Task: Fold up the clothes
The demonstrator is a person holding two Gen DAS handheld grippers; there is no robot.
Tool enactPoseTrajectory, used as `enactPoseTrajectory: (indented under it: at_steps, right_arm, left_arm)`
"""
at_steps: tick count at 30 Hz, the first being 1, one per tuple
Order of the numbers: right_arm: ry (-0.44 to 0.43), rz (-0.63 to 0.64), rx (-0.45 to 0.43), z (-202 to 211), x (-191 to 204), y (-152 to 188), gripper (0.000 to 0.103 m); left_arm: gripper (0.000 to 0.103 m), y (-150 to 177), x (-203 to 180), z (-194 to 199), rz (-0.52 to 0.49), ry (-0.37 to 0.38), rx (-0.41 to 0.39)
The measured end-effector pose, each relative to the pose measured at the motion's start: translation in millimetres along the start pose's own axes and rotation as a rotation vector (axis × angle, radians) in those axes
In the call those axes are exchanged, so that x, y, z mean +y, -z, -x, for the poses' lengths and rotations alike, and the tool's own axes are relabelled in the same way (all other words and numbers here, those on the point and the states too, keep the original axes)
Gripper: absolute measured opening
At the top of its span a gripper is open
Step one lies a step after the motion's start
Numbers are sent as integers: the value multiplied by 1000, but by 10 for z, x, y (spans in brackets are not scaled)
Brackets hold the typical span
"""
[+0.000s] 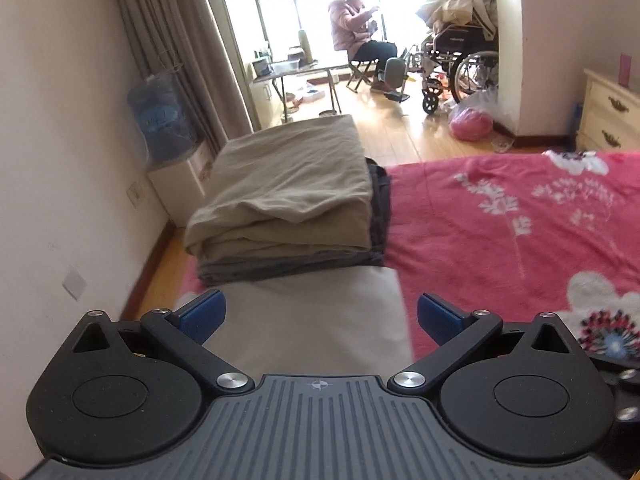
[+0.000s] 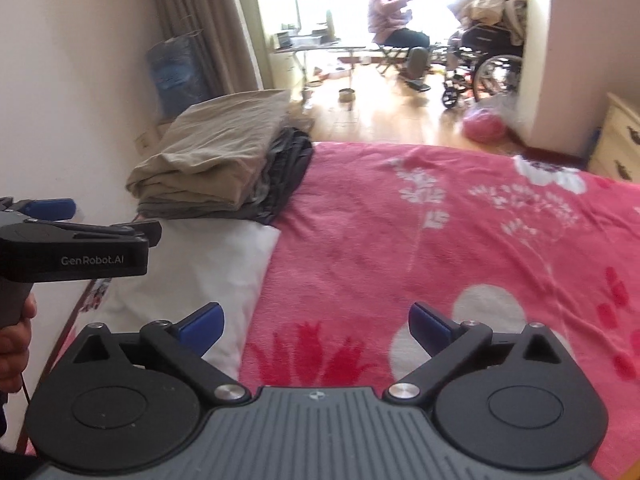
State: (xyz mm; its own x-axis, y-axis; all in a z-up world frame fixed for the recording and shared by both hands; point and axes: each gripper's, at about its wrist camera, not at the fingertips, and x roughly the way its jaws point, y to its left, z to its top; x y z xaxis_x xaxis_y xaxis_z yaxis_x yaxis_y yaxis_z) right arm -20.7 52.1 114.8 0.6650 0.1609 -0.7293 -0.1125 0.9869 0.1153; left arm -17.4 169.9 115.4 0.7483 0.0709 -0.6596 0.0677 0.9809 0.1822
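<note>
Bed (image 2: 460,240) w/ a pink floral blanket fills most of the room's near side. At its left edge, by the wall, sits a folded stack of clothes (image 1: 288,196) — tan piece on top, grey & dark layers under it, a dark garment (image 2: 290,160) bunched against its right side. Nearer than the stack, touching its near edge, lies a folded white cloth (image 1: 320,312), flat on the bed.

Far end: sunlit area w/ a seated person in a pink jacket (image 1: 352,20), a wheelchair (image 1: 460,64) piled w/ bedding to the right, a small folding table to the left. Cream drawer unit (image 1: 608,112) at far right; blue bag (image 1: 160,120) hangs by the curtain on the left wall.

Left gripper (image 1: 320,316) hangs over the white cloth, jaws spread wide, nothing between them. Right gripper (image 2: 316,324) is over the cloth's right edge & pink blanket, jaws likewise spread wide, empty. A hand (image 2: 14,344) grips the left gripper's handle at the left.
</note>
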Motion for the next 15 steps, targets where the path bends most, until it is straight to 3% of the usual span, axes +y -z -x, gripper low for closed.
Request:
enactPoseTrajectory:
  at_steps: [6,15]
  right_arm:
    - [62,-4,1,-4,19,16,102]
    - [89,-27,39,-128,56,-96,102]
  left_arm:
    - [103,32,-114,15,-57,-13,16]
    - [103,-12,42,-94,116,-53,28]
